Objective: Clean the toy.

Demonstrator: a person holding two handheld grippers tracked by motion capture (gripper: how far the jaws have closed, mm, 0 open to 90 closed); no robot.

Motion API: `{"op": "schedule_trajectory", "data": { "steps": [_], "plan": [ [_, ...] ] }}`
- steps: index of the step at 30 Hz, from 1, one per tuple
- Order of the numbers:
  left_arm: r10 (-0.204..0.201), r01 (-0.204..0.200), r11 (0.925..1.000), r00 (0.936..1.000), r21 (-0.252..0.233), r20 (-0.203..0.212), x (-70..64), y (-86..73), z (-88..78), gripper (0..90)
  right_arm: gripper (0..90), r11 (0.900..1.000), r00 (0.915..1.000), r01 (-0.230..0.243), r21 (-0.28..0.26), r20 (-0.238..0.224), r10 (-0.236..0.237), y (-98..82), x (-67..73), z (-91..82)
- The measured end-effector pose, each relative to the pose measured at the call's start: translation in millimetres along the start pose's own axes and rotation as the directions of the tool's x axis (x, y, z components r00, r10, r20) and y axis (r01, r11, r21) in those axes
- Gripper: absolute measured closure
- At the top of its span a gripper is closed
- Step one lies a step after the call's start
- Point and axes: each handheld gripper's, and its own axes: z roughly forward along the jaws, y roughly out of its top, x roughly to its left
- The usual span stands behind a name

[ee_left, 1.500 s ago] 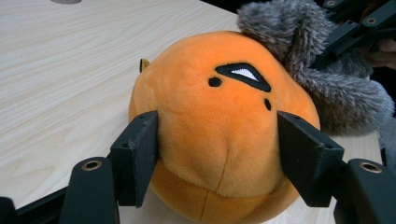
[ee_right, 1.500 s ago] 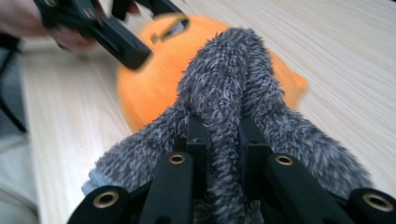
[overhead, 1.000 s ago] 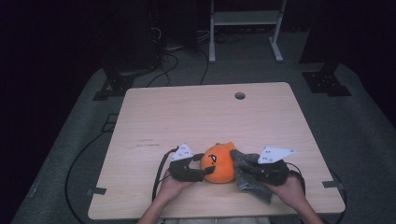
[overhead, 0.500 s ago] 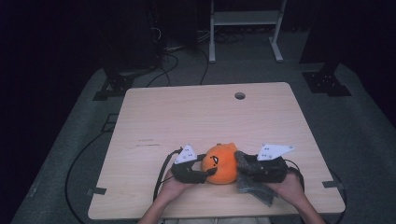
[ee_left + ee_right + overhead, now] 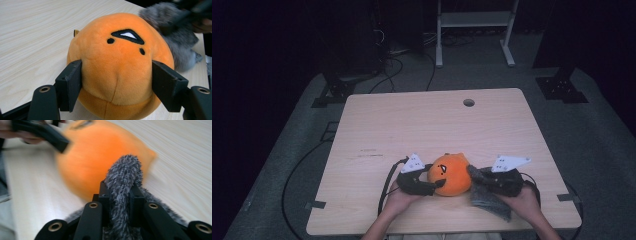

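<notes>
Orange plush toy (image 5: 450, 174) is sitting near the counter's (image 5: 422, 125) front edge, the left gripper's (image 5: 116, 86) fingers, just opening, pressing its two sides; grey fuzzy cloth (image 5: 123, 178) is lying just beside it, the right gripper's (image 5: 120, 192) fingers, just closing, pinching a fold

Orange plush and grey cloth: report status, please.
Left claw clamps the orange plush, jaws just eased wider. Right claw shut on grey cloth. Nothing in the way.

left black two-jaw tongs (image 5: 433, 184) jaws apart and just opening wider, right black tongs (image 5: 476, 176) clamped tight, both hands low, close together
</notes>
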Motion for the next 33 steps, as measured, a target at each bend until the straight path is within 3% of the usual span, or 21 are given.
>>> {"op": "schedule_trajectory", "data": {
  "steps": [3, 5, 12, 14, 18, 20, 23, 28, 30, 33],
  "plan": [
    [-0.014, 0.014, 0.9999, 0.9998, 0.002, -0.012, 1.3, 0.7, 1.6, 31.3, 76.3, 0.997, 0.996, 0.081, -0.011, -0.039, -0.081, 9.1, 20.4, 7.4],
    [-0.024, 0.024, 0.9997, 0.9996, 0.002, -0.014, 3.5, -0.5, 0.2, 32.6, 76.3, 0.993, 0.9929, 0.116, -0.007, -0.027, -0.116, 14.5, 26.2, 11.2],
    [-0.03, 0.03, 0.9996, 0.9996, 0.002, 0.0, 4.2, -0.8, -0.4, 32.2, 76.5, 1.0, 0.9986, 0.03, -0.011, 0.044, -0.029, 6.7, 5.7, 0.0],
    [-0.022, 0.022, 0.9997, 0.9997, -0.003, 0.0, 1.9, 0.0, 1.7, 32.7, 76.5, 0.999, 0.9988, 0.032, -0.007, 0.039, -0.031, 6.3, 7.7, 0.9],
    [-0.009, 0.009, 0.9999, 0.9999, 0.008, -0.01, 0.4, 0.6, 2.2, 32.8, 76.3, 0.993, 0.9927, 0.12, -0.005, -0.005, -0.12, 16.2, 29.9, 15.2],
    [-0.012, 0.012, 0.9999, 0.9999, 0.01, -0.009, 1.8, -0.6, 0.2, 33.5, 76.3, 0.991, 0.991, 0.132, -0.015, -0.022, -0.132, 19.6, 34.9, 16.8],
    [-0.015, 0.015, 0.9999, 0.9999, 0.004, 0.003, 4.4, -1.2, -0.5, 34.2, 76.5, 0.992, 0.992, 0.125, -0.015, 0.013, -0.125, 18.5, 29.3, 10.8],
    [-0.027, 0.027, 0.9996, 0.9995, 0.001, 0.015, 6.7, -1.4, -0.5, 34.3, 76.5, 0.998, 0.99, 0.057, 0.016, 0.129, -0.058, 4.8, 3.4, -5.7],
    [-0.025, 0.025, 0.9997, 0.9996, -0.002, 0.015, 5.4, -0.7, 0.6, 33.9, 76.4, 1.0, 0.9941, 0.016, 0.004, 0.107, -0.016, 1.3, -1.7, -6.5],
    [-0.003, 0.003, 1.0, 0.9995, -0.006, 0.032, 4.3, 0.1, -0.1, 30.4, 76.4, 0.998, 0.994, 0.059, 0.02, 0.091, -0.06, 4.5, 6.6, 0.5]
  ]
}}
